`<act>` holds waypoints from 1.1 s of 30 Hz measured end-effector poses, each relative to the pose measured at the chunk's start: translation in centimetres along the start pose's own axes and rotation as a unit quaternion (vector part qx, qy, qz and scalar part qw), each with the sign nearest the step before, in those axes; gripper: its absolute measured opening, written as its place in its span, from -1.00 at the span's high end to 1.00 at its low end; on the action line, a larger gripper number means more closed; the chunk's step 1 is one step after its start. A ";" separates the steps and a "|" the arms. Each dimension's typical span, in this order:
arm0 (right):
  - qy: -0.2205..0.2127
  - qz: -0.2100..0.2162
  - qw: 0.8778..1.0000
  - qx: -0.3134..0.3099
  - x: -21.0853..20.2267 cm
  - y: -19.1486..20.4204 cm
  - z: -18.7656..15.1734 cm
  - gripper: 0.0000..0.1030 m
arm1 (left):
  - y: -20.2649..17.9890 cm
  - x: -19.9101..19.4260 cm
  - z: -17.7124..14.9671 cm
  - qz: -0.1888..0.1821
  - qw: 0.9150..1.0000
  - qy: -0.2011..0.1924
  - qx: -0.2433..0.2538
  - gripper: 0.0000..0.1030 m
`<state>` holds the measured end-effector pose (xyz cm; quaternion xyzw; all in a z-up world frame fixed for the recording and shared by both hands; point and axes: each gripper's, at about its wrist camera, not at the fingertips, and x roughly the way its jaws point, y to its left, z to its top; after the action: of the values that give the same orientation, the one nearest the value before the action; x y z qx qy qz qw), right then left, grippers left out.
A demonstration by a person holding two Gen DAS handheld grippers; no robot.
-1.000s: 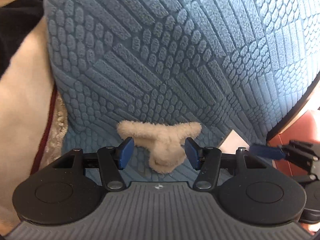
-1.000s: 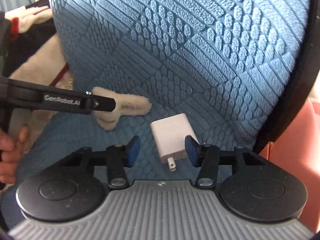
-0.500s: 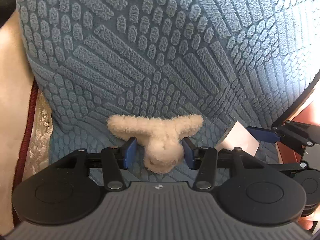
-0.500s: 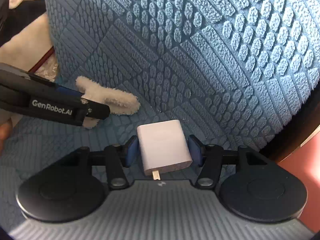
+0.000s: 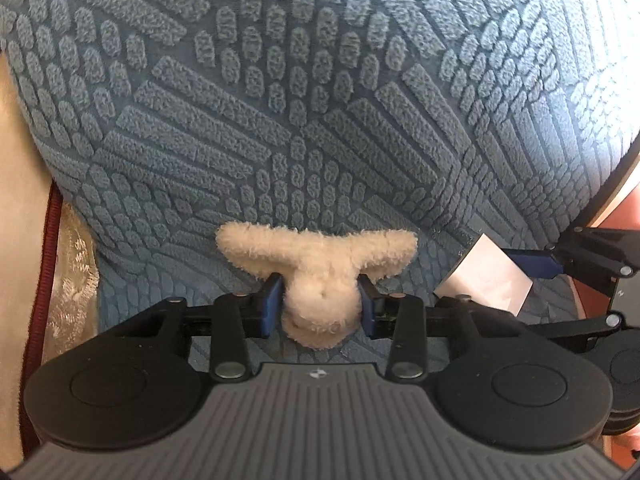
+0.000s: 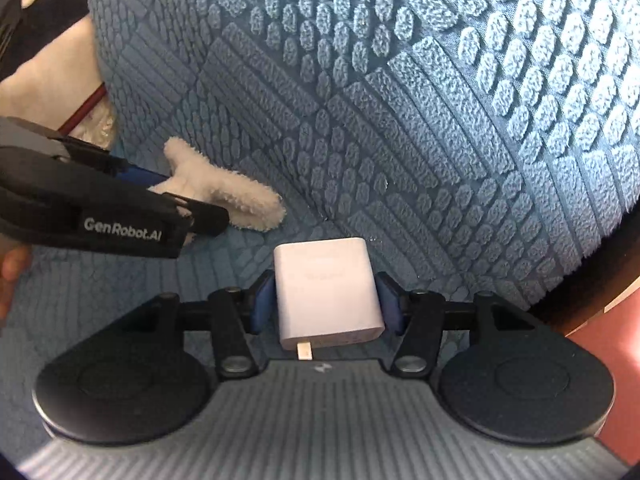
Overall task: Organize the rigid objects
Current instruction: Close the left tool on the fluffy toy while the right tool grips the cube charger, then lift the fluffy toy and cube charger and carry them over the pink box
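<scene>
Left tool (image 5: 320, 306) clamps a fuzzy beige hair claw (image 5: 318, 276); right tool (image 6: 326, 306) clamps a white charger (image 6: 326, 290).

Straight ahead of both tools rises a bulging blue textured plush cushion (image 5: 320, 100), closing off forward travel just beyond the fuzzy cream-coloured hair claw clip (image 5: 320, 272) and the white square plug-in charger block (image 6: 326, 292). The left hand-held gripper (image 5: 320, 308) and right hand-held gripper (image 6: 326, 304) sit close side by side, each crowding the other's inner flank. Flat blue seat fabric (image 6: 100, 312) lies bare behind the clip.
</scene>
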<state>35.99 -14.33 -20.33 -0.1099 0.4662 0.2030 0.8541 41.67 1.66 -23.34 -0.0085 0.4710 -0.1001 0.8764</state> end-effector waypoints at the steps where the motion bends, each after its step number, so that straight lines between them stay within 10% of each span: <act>1: 0.004 -0.001 1.000 0.003 -0.1 0.0 0.1 -0.09 | -0.5 0.3 0.0 0.002 1.000 0.000 0.004 0.19; 20: 0.006 -0.001 1.000 0.004 -3.8 1.1 0.6 -0.05 | -2.1 -2.0 0.5 -0.019 1.000 -0.021 0.009 0.29; 33: -0.035 -0.010 0.999 0.012 -9.6 1.6 0.0 -0.05 | -2.0 -10.3 -2.9 -0.031 0.997 -0.055 -0.037 0.29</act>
<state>30.64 -15.23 -12.26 -0.0973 0.4374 0.1929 0.8730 33.40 1.80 -16.21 -0.0615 0.4251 -0.1090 0.8964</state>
